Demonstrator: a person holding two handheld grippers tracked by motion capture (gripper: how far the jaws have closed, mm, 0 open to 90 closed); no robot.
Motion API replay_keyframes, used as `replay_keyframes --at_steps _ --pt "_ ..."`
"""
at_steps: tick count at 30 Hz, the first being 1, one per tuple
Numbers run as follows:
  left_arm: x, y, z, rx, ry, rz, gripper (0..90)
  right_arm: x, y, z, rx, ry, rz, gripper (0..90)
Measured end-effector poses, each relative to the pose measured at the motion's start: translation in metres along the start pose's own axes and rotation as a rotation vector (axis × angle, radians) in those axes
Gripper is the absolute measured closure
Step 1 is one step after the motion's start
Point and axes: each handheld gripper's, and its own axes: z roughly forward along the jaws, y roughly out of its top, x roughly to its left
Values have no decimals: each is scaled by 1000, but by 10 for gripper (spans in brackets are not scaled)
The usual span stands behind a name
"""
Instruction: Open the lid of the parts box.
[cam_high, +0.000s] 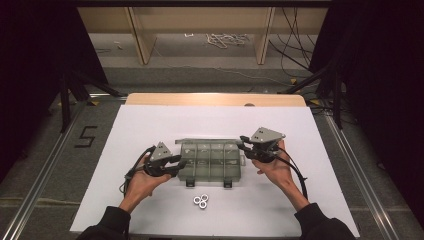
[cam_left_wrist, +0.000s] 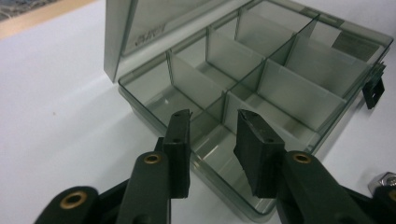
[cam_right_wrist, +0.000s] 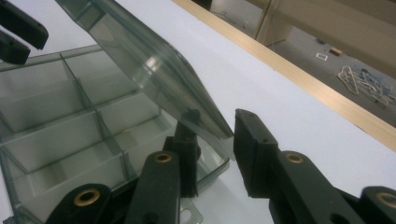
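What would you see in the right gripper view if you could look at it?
A smoky clear plastic organizer box lies open on a white table, its lid tilted up. The right tool straddles the lid's corner edge, one jaw under it, one outside. The box's divided compartments look empty.

Clear smoky-grey plastic compartment box with hinged lid (cam_high: 210, 159): one
Compartments in the box (cam_left_wrist: 275, 93): eight, in two rows of four
Black latches on the box's front edge (cam_high: 190, 183): two
Small silver metal hex nuts on the white table sheet (cam_high: 201, 201): three, clustered together
Black two-jaw grippers (cam_high: 181, 164): two
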Motion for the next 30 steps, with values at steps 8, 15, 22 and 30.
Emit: replay_keyframes --at_steps 8,15,22,30 --pt "0 -4 5 80 36 18 642 0 3 0 -3 -29 13 742" --pt "1 -4 3 82 35 2 673 0 7 0 13 -53 53 767" --pt "-1 -4 3 65 48 -20 704 -6 12 3 27 -67 94 806" --pt "-1 -4 3 72 47 -19 713 -13 19 11 26 -105 139 833"
